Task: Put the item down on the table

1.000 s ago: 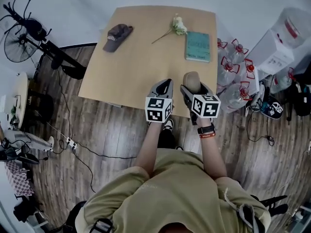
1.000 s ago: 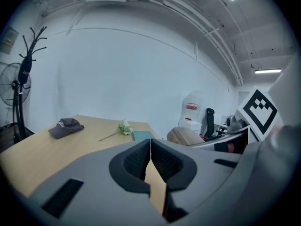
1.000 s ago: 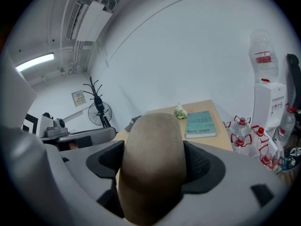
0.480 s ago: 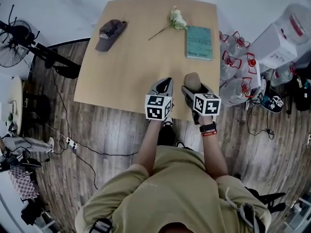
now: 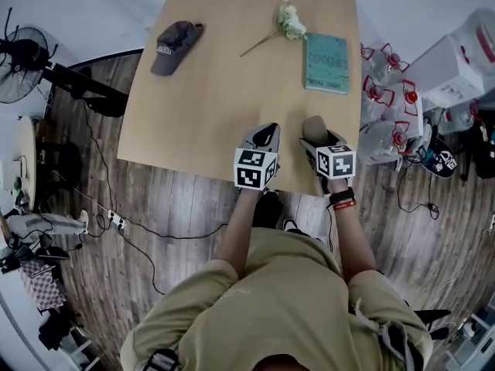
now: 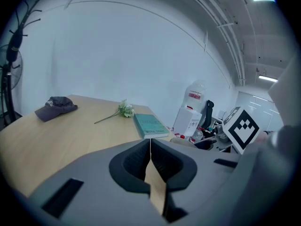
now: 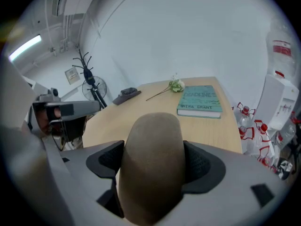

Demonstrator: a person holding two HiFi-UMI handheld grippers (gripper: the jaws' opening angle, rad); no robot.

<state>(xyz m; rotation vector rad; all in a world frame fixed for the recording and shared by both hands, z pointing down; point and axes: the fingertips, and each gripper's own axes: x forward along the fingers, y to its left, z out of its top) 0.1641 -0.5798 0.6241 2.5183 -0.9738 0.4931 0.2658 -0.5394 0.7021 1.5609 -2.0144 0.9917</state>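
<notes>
My right gripper (image 5: 315, 134) is shut on a brown, rounded, oblong item (image 5: 312, 126) over the near right edge of the wooden table (image 5: 209, 99). In the right gripper view the item (image 7: 153, 164) fills the gap between the dark pads (image 7: 204, 161) and sticks out past them. My left gripper (image 5: 264, 136) hangs beside it at the table's near edge. Its jaws (image 6: 150, 159) are pressed together with nothing between them.
A dark cap (image 5: 172, 35) lies at the far left of the table, a white flower (image 5: 288, 23) and a teal book (image 5: 326, 52) at the far right. Water bottles (image 5: 383, 91) and a dispenser (image 5: 464, 60) stand right of the table, a fan (image 5: 23, 52) to the left.
The head view has shifted, so the table sits a little differently in frame. My right gripper with the item has drifted slightly right. The left gripper has barely moved.
</notes>
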